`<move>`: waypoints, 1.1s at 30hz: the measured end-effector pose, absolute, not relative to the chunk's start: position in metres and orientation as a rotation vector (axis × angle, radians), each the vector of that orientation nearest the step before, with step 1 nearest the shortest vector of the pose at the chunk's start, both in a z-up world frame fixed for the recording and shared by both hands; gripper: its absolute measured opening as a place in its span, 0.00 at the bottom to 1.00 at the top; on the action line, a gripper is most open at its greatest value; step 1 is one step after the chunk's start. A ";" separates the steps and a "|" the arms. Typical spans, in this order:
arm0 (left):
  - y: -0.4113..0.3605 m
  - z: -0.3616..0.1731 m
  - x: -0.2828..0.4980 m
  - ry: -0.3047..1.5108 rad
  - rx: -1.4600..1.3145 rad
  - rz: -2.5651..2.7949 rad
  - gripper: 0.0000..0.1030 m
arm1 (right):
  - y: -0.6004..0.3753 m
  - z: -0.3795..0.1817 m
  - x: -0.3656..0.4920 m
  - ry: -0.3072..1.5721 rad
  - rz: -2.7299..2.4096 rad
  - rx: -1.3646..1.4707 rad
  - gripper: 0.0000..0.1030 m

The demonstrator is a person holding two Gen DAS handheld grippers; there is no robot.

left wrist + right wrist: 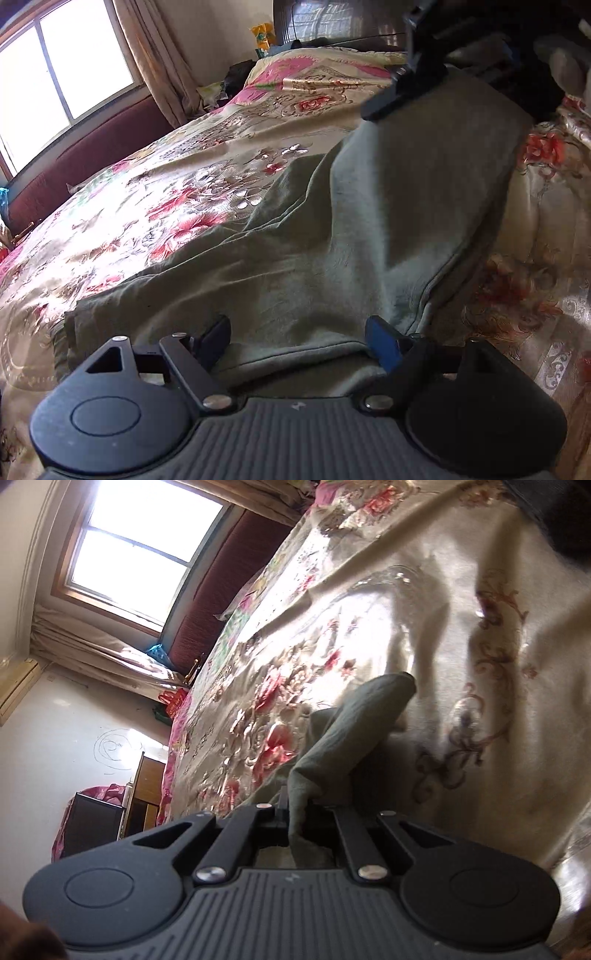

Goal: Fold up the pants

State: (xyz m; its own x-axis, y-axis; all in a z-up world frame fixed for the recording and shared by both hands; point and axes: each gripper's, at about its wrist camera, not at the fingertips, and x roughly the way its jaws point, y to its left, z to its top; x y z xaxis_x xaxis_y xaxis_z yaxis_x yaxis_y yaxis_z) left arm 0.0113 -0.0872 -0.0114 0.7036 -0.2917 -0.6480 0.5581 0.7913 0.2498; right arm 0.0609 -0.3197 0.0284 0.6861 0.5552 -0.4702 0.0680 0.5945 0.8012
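Note:
Grey-green pants (332,236) lie spread on a floral bedspread (166,206). My left gripper (297,341) is open, its jaws wide apart over the near hem of the pants, with cloth lying between the fingers. My right gripper (402,85) shows at the top of the left wrist view, at the far end of the pants. In the right wrist view the right gripper (295,812) is shut on a bunched fold of the pants (351,734), which rises from between the fingers above the bedspread (461,646).
A window (55,74) with curtains and a dark red padded bench (92,158) run along the far side of the bed. A dark headboard (332,22) and pillows stand at the bed's head. A wooden cabinet (144,794) stands beside the bed.

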 end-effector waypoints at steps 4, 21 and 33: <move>-0.070 -0.007 0.011 0.631 0.423 -0.509 0.91 | -0.251 0.053 0.083 0.817 0.379 0.730 0.05; 0.041 0.006 0.000 0.700 0.135 -0.466 0.92 | -0.012 0.033 0.102 1.004 0.609 -0.097 0.05; 0.038 -0.006 0.003 0.724 0.083 -0.488 0.92 | -0.058 0.058 0.132 1.051 0.464 0.090 0.05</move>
State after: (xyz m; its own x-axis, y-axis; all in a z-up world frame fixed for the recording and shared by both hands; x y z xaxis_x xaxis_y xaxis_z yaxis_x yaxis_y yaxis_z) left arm 0.0030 0.0381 -0.0061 0.6424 -0.3998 -0.6538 0.4560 0.8851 -0.0933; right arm 0.1316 -0.0581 0.0585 0.4098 0.4103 -0.8147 -0.3255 0.9001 0.2896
